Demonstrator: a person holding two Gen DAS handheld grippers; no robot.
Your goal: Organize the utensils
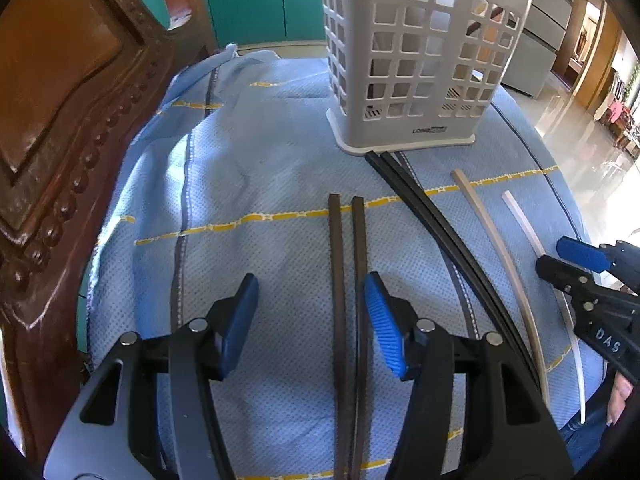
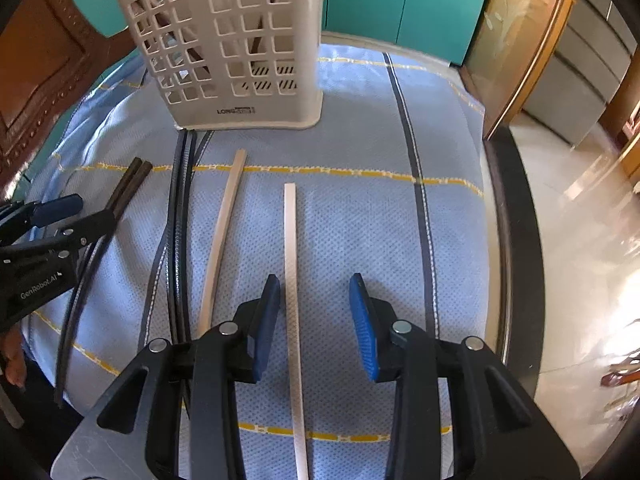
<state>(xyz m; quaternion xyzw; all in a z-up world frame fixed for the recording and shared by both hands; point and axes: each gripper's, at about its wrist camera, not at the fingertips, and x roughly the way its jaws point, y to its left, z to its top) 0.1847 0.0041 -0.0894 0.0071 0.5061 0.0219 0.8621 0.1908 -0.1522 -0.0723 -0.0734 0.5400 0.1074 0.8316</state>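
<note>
Nearest, the left gripper (image 1: 311, 322) hangs with its blue pads spread, the pair of dark brown chopsticks (image 1: 348, 280) lying between them on the blue dotted cloth (image 1: 260, 152). The right gripper (image 2: 314, 322) is likewise spread over a single white chopstick (image 2: 291, 264). Both pairs point toward the grey perforated plastic utensil basket (image 1: 416, 60); a beige chopstick (image 2: 224, 224) and two black chopsticks (image 1: 432, 216) lie between them, the black tips touching the basket's base.
</note>
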